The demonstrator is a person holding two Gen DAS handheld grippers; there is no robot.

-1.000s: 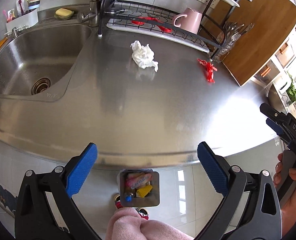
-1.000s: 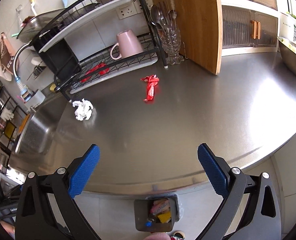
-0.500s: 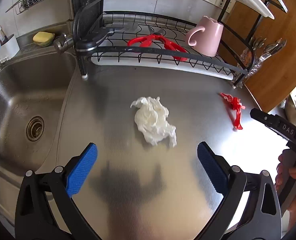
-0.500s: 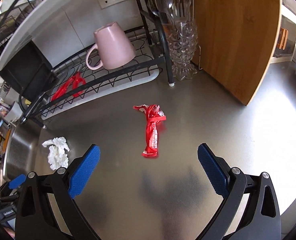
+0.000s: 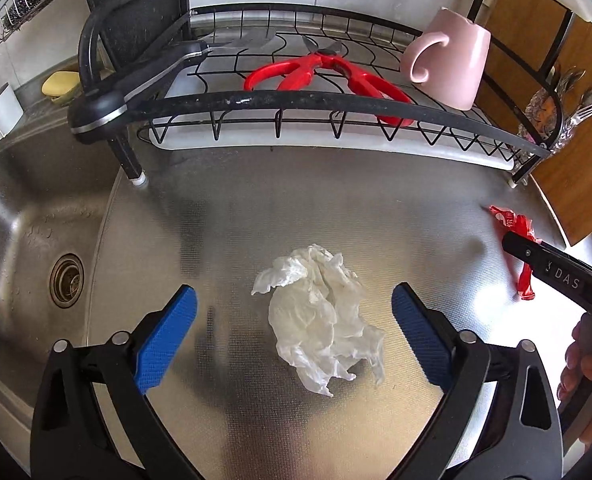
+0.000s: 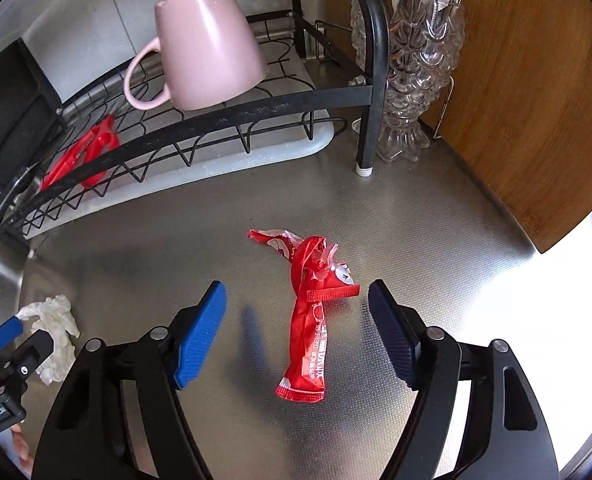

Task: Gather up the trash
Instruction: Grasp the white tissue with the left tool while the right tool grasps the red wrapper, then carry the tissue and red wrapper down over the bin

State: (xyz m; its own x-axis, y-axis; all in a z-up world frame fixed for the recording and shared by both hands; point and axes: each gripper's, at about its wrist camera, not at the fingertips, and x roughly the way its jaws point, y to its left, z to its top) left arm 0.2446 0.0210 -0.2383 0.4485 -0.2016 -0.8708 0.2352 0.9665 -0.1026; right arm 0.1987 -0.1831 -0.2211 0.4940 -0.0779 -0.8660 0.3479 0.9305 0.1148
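A crumpled white tissue (image 5: 319, 312) lies on the steel counter (image 5: 296, 208). My left gripper (image 5: 294, 332) is open and low over it, with one blue pad on each side of the tissue. A twisted red wrapper (image 6: 309, 312) lies on the counter between the blue pads of my right gripper (image 6: 297, 334), which is open but a little narrower than before. The wrapper also shows in the left wrist view (image 5: 515, 248), partly behind the right gripper's body. The tissue shows at the left of the right wrist view (image 6: 54, 336).
A black dish rack (image 5: 315, 100) stands behind, holding red scissors (image 5: 323, 72) and an upturned pink mug (image 5: 451, 64). The sink (image 5: 32, 240) is at the left. A glass cutlery holder (image 6: 411, 60) and a wooden board (image 6: 535, 100) stand at the right.
Both grippers moved forward and down from the counter's edge: the left one now straddles the tissue, the right one straddles the red wrapper. The right jaws have narrowed slightly.
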